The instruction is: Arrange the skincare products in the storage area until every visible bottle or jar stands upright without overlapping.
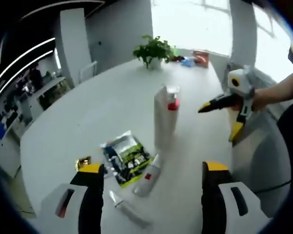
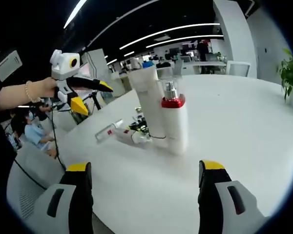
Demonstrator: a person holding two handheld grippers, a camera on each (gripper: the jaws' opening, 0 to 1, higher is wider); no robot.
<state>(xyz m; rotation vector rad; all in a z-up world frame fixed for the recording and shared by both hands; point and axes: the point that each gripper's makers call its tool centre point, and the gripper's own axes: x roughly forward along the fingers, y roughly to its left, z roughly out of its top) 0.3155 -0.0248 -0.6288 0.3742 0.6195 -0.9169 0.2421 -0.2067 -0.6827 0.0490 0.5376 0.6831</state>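
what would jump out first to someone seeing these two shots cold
The tall white bottle standing mid-table with a red-collared pump bottle beside it. Around their base lie a tube, a foil sachet and a small vial. Both claws, left and right, are open and empty.

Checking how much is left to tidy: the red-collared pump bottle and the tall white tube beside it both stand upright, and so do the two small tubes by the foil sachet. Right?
Not quite. The pump bottle and tall tube do stand upright, but the two small tubes by the sachet lie flat on the table, as the left gripper view shows.
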